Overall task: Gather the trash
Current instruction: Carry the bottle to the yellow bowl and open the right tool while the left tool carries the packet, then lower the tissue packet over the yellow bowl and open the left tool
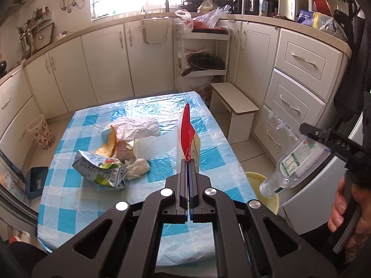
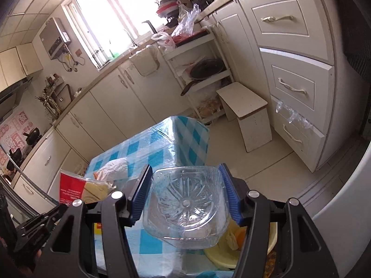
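My left tongs (image 1: 188, 162) are pinching a flat red-and-white plastic wrapper (image 1: 187, 132); my right tongs (image 2: 185, 192) are clamping a clear plastic bottle (image 2: 185, 205) above the round yellow bin (image 2: 222, 258).

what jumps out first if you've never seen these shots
The left claw is shut on a thin red and white plastic wrapper standing edge-on above the blue checked tablecloth. The right claw is shut on a clear plastic bottle, hanging neck-down over a pale yellow basin beside the table.

Blue-and-white checked tablecloth (image 1: 76, 199), red-and-white wrapper (image 1: 187, 134), pale yellow basin (image 1: 271, 199).
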Motion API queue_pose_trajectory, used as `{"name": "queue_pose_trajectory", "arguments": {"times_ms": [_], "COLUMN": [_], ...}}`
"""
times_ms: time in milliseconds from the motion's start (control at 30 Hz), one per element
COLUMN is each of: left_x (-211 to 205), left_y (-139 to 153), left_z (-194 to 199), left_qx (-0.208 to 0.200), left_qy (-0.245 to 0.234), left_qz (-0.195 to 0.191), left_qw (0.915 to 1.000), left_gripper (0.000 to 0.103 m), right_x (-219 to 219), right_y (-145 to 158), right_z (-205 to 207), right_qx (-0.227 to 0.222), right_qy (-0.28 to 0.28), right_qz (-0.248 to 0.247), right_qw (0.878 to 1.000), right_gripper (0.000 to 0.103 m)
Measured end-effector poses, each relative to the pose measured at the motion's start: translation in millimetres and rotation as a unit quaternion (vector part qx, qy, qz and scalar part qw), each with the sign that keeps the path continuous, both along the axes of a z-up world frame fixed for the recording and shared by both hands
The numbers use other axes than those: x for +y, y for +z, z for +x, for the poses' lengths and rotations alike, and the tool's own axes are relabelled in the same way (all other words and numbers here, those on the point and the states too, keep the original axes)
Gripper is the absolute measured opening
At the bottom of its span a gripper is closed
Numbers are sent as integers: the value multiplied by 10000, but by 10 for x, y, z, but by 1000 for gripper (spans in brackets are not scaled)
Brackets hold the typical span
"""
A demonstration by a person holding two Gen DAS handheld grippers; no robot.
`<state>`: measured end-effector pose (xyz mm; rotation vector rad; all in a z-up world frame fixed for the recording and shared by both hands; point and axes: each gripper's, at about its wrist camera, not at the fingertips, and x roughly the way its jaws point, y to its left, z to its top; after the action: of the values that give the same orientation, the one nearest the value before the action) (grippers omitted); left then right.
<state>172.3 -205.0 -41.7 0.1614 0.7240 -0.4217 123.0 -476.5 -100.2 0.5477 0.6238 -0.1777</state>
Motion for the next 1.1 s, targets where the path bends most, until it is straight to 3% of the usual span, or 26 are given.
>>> {"name": "queue_pose_trajectory", "arguments": {"times_ms": [200,333,567,833,1000,1100], "left_x": [-278,-409,-618,-982,-1270,-1450], "left_y": [7,6,-1,-78,-334,-642], "left_z": [-4,-28,-75,-113,-29,66], "left_qx": [20,46,178,569,1001,1405], "left_qy": [-191,-302,-492,-850,-956,-957], "left_qz": [-37,-44,-86,-322,-433,-412], "left_qw": [9998,9995,9986,9942,9894,9846], "left_gripper": [1,1,1,1,1,1], "right_x": [-85,-186,-379,-655,-808,-853], "right_y": [-285,-435,-299,-82,-110,-83], "right_z": [205,260,165,225,67,7], "right_qx": [679,950,584,20,-148,-238], "right_qy": [-57,-129,-597,-957,-1253,-1341], "right_qz": [62,441,665,650,932,924], "right_qw": [9977,9944,9943,9933,9876,9864], "right_gripper": [58,59,72,77,77,77]}}
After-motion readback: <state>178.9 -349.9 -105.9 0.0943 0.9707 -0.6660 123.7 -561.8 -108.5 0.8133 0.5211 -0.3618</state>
